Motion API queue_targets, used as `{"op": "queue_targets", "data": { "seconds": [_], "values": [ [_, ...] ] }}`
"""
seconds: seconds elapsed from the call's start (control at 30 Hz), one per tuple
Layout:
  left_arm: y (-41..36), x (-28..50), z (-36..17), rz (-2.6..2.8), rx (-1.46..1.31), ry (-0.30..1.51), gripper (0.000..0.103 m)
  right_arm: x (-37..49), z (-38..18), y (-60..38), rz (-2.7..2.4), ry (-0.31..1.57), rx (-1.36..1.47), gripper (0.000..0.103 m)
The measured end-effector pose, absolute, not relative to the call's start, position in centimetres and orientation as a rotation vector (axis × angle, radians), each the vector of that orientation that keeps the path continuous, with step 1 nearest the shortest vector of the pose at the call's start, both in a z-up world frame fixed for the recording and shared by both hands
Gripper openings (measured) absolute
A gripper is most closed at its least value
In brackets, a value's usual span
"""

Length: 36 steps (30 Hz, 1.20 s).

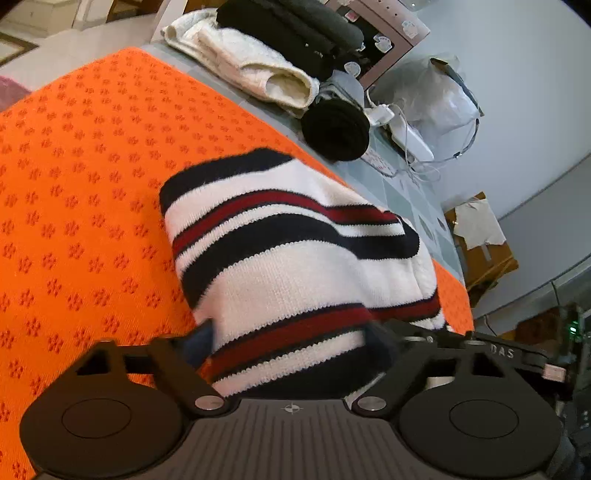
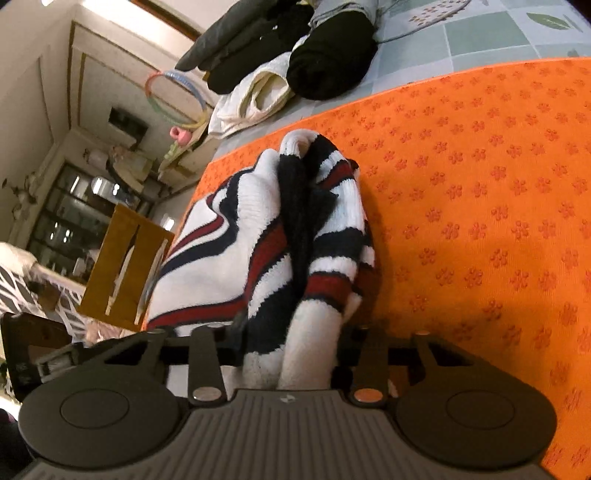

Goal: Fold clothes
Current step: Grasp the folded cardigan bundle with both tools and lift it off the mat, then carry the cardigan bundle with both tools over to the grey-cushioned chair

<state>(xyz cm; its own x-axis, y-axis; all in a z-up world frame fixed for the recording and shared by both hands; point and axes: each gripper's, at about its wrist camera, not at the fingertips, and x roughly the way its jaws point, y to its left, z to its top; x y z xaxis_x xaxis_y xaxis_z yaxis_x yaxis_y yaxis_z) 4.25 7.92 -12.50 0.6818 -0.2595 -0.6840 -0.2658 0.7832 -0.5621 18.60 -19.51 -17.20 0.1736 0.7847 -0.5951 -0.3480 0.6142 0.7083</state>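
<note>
Sweater: a striped knit sweater (white, navy, red bands) is being held in a thick folded bundle over the orange cloth, near that cloth's edge toward the pale tiled table cover.
Left gripper: its fingers are being kept closed on the bundle's near hem, knit bulging between them.
Right gripper: its fingers are being pressed around a gathered, creased end of the same sweater.
Handling: judged soft, bulky and light; layers are likely to slump, so hold is best taken at folded edges, through all layers.
Textures: ribbed fuzzy knit; cloth woven with small raised flowers.
Beyond: folded cream fleece, dark garments and a black roll are being kept at the table's far edge.
</note>
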Motion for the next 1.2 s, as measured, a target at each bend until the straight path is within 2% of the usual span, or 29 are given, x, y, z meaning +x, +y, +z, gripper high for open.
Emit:
{"op": "queue_targets", "data": {
  "seconds": [0.07,0.13,0.47,0.67,0.87,1.2],
  "values": [
    [7.6,4.0,-11.7,0.001,-0.673,0.812,0.061,18.1,-16.4,-19.5,0.834,1.103,0.46,0.037],
    [7.1,3.8,-10.5,-0.017,-0.642,0.789,0.058,17.4,-15.3,-19.6,0.828,1.073,0.461,0.034],
    [2.5,1.9,-3.7,-0.236,-0.441,0.708,0.058,10.3,-8.7,-24.4,0.718,0.903,0.536,0.033],
    [-3.2,1.0,-2.5,-0.38,-0.382,0.719,0.058,4.2,-5.9,-29.9,0.569,0.82,0.611,0.033],
    [-8.9,0.0,-1.3,-0.523,-0.32,0.727,0.058,-1.6,-5.2,-36.4,0.42,0.777,0.667,0.033],
    [-24.0,-1.5,-3.5,-0.593,-0.318,0.731,0.058,-6.9,-6.6,-51.2,0.313,0.729,0.705,0.033]
  ]
}}
